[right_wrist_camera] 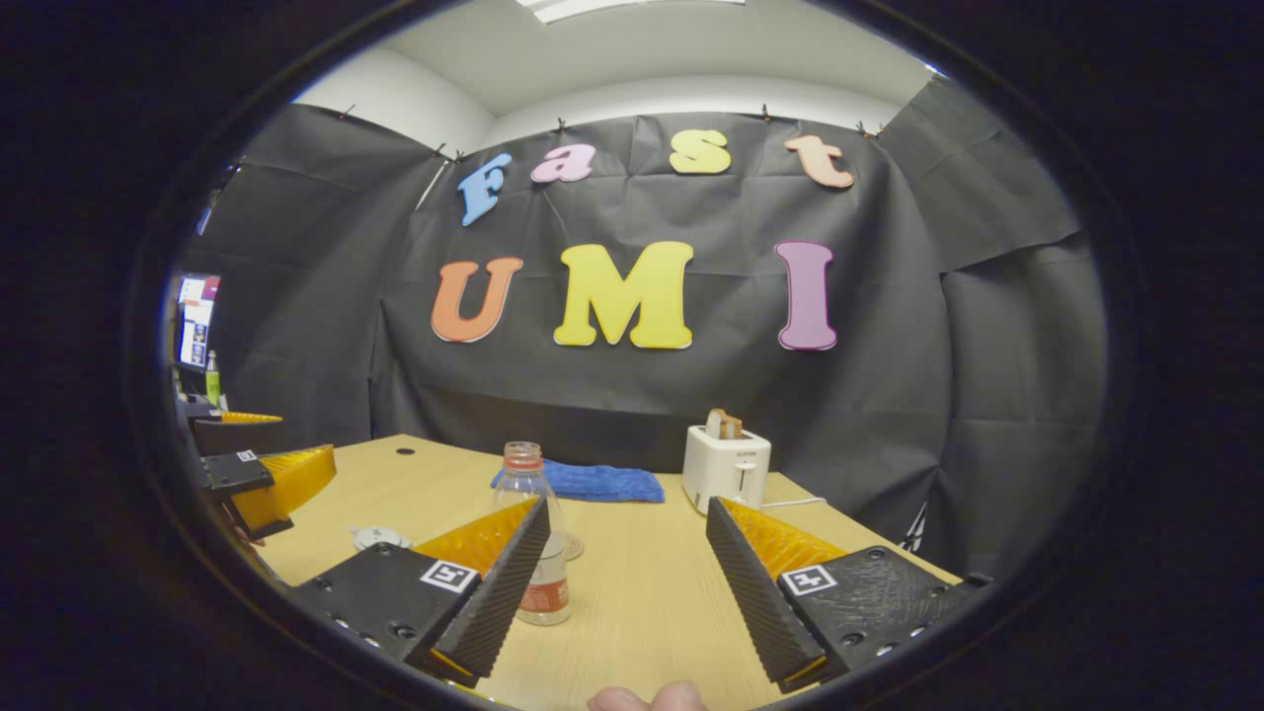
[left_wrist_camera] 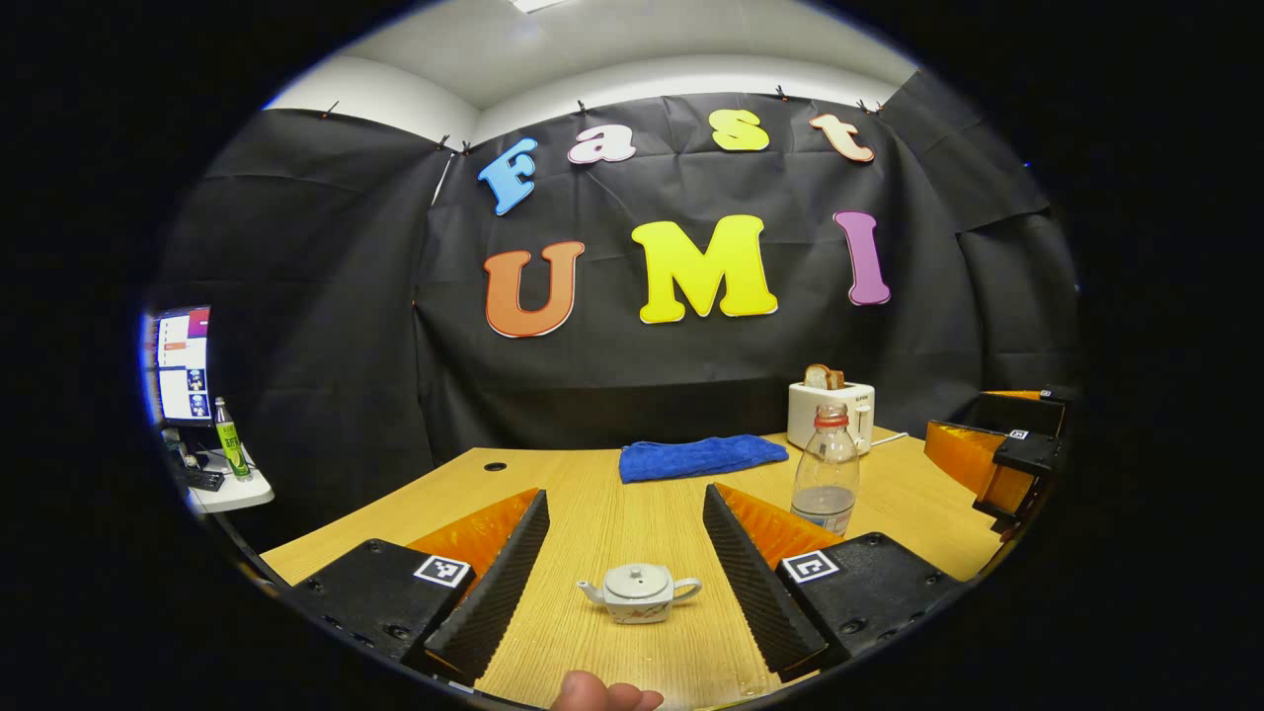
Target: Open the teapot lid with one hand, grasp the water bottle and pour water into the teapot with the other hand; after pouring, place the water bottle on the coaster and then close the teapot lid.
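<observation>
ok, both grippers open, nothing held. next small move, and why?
Probably ease the left gripper down over the teapot to pinch its lid knob. The lid is still on, the teapot sits between its open fingers, and the bottle can't pour until it's off.

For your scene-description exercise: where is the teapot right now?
In the left gripper view the teapot sits lid-on on the wooden table, centred between the open left gripper, the water bottle behind-right.

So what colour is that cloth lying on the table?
Blue cloth, clearest in the left gripper view.
</observation>
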`<state>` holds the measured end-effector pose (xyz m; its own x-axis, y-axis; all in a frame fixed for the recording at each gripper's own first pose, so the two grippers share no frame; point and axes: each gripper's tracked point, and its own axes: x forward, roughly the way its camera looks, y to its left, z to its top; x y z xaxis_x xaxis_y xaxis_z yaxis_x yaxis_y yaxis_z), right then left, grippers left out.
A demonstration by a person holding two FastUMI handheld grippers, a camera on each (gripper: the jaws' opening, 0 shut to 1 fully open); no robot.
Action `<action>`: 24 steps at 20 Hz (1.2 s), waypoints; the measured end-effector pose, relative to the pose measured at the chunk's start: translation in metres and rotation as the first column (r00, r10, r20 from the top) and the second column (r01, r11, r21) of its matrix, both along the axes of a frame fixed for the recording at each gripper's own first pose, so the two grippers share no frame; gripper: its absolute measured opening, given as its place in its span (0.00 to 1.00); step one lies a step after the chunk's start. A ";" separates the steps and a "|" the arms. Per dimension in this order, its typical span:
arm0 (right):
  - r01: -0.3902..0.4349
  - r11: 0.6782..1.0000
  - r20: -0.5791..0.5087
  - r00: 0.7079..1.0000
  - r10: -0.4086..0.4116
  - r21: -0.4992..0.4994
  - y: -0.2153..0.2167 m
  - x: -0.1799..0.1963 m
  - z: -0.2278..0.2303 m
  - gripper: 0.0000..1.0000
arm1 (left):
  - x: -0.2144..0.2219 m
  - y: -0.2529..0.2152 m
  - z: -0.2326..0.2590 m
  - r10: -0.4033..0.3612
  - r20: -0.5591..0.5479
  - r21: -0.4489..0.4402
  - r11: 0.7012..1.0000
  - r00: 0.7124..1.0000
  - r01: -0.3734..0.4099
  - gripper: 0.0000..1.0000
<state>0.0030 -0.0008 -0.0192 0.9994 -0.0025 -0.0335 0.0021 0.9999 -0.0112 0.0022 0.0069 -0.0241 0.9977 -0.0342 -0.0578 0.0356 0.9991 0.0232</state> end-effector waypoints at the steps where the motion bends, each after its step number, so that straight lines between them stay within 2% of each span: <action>1: 0.003 1.000 -0.006 1.000 -0.003 0.000 -0.002 0.000 -0.003 0.99 | 0.001 0.001 -0.006 0.000 -0.014 0.007 1.000 1.000 0.000 0.99; 4: 0.008 1.000 -0.017 1.000 -0.008 0.005 -0.003 0.000 -0.009 0.96 | 0.004 0.000 -0.021 -0.021 -0.048 0.011 1.000 0.999 0.022 0.98; 9: 0.026 1.000 -0.032 0.999 -0.027 -0.011 -0.010 0.005 -0.019 0.99 | 0.011 -0.010 -0.043 -0.073 -0.095 0.002 0.997 0.993 0.074 0.96; 11: 0.030 1.000 -0.042 0.999 -0.030 -0.009 -0.012 0.008 -0.025 0.96 | 0.015 -0.012 -0.050 -0.084 -0.113 -0.010 0.996 0.990 0.083 0.91; 19: 0.066 0.998 -0.098 0.993 -0.067 -0.015 -0.032 0.024 -0.048 0.96 | 0.047 -0.010 -0.080 -0.092 -0.199 -0.020 0.996 0.976 0.090 0.70; 22: 0.073 0.997 -0.110 0.991 -0.073 -0.004 -0.038 0.028 -0.053 0.99 | 0.055 -0.008 -0.094 -0.078 -0.236 -0.007 0.997 0.969 0.078 0.61; 24: 0.079 0.997 -0.112 0.991 -0.079 -0.004 -0.040 0.029 -0.055 0.95 | 0.058 -0.009 -0.100 -0.078 -0.256 -0.006 0.997 0.963 0.079 0.52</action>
<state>0.0325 -0.0410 -0.0739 0.9860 -0.0813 -0.1455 0.0799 0.9967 -0.0150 0.0597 -0.0023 -0.1243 0.9437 -0.1110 -0.3116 0.1192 0.9928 0.0072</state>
